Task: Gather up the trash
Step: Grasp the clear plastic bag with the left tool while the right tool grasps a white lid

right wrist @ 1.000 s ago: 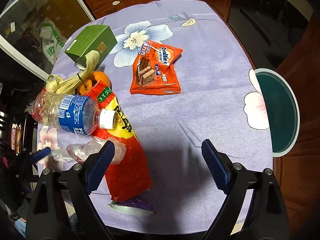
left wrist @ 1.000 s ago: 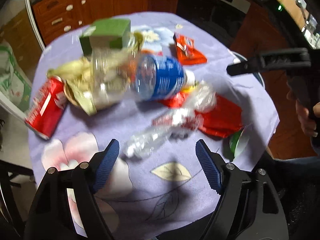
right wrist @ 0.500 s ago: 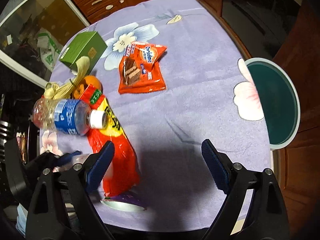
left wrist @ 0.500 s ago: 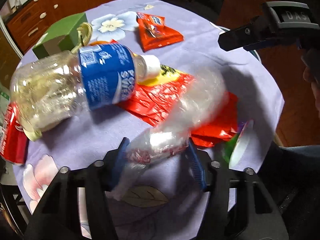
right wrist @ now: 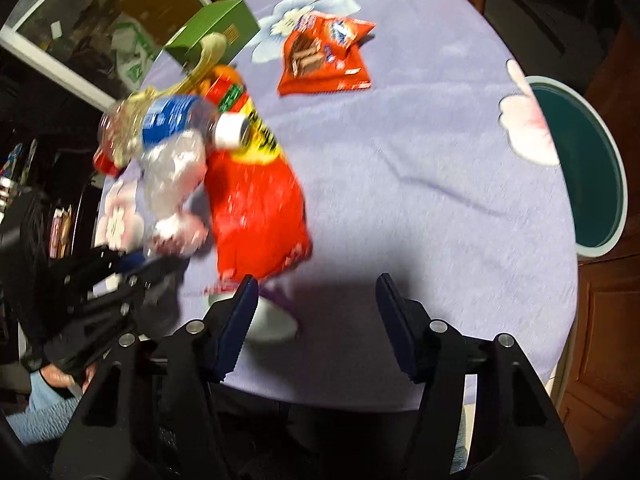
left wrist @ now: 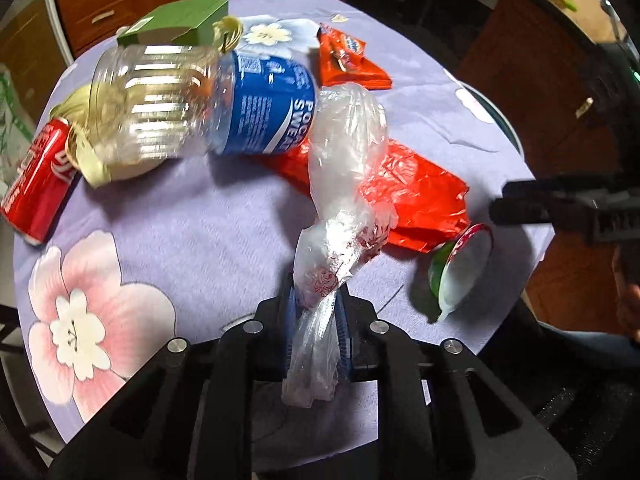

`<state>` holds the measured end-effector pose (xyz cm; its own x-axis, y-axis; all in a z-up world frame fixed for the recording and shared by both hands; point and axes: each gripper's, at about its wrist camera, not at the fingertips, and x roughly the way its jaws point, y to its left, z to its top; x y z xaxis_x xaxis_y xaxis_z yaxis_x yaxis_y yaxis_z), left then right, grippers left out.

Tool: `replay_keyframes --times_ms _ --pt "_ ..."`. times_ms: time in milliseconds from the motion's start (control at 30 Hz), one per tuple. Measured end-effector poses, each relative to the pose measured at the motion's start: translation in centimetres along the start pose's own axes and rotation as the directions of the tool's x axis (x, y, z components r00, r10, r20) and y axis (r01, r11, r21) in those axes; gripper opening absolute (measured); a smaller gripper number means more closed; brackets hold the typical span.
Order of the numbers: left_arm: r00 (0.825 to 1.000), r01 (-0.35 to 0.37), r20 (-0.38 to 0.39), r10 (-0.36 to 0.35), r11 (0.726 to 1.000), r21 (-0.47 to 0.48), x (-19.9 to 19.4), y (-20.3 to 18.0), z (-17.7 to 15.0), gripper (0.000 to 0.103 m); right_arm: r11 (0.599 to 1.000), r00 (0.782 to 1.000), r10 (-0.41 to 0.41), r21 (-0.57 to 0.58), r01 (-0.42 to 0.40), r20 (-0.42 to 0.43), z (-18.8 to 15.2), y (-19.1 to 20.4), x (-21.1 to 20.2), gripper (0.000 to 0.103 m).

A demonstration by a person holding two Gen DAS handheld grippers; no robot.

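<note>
Your left gripper [left wrist: 316, 320]: jaws just closed, clamping crumpled clear plastic bag [left wrist: 344, 184]. Your right gripper [right wrist: 314, 312]: jaws narrowing, nothing between, above purple floral tablecloth [right wrist: 420, 168].

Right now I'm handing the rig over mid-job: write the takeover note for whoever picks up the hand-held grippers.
Left hand-held gripper: jaws have just been closing and now pinch the clear plastic bag.
Right hand-held gripper: jaws have just been narrowing but stand open with nothing between them, above the yogurt cup.
On the table: plastic bottle, red soda can, long red snack bag, orange wafer packet, green box.
Green bin sits off the table's right edge.
Done: bag gripped. Left: bin it and everything else.
</note>
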<state>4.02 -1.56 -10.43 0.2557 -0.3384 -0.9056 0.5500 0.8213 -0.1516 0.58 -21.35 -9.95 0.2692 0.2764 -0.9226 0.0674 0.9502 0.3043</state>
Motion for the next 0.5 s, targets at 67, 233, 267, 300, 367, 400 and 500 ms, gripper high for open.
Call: replay_keyframes --times_ms 67,233,267,300,367,400,500 --pt "1.0 0.001 -0.005 -0.001 1.0 -0.006 0.3 -0.2 0.0 0.023 1.0 1.0 0.011 -0.021 -0.011 -0.013 -0.6 0.5 0.5 0.053" --pt "1.0 -0.005 -0.008 0.005 1.0 -0.024 0.5 -0.3 0.0 0.028 0.998 0.998 0.009 -0.056 -0.012 -0.057 -0.8 1.5 2.8 0.04" --pt "1.0 -0.006 -0.004 0.006 1.0 -0.03 0.4 -0.3 -0.1 0.028 0.998 0.998 0.009 -0.068 -0.013 -0.061 -0.9 1.8 3.1 0.037" --pt "1.0 -0.006 0.001 0.006 0.999 -0.032 0.2 -0.3 -0.2 0.028 0.996 0.999 -0.002 -0.084 -0.002 -0.053 -1.0 2.0 3.2 0.034" --pt "0.999 -0.024 0.021 0.024 0.999 -0.022 -0.3 -0.7 -0.5 0.023 0.995 0.999 -0.003 -0.101 -0.002 -0.047 -1.0 2.3 3.2 0.01" --pt "0.999 -0.027 0.027 0.027 1.0 -0.015 -0.5 -0.9 -0.4 0.02 0.996 0.999 0.005 -0.094 -0.009 -0.042 -1.0 2.2 3.0 0.009" --pt "0.997 -0.047 0.058 0.047 0.999 -0.001 -1.8 -1.7 -0.4 0.017 0.996 1.0 -0.004 -0.09 0.003 -0.009 -1.0 2.0 2.2 0.006"
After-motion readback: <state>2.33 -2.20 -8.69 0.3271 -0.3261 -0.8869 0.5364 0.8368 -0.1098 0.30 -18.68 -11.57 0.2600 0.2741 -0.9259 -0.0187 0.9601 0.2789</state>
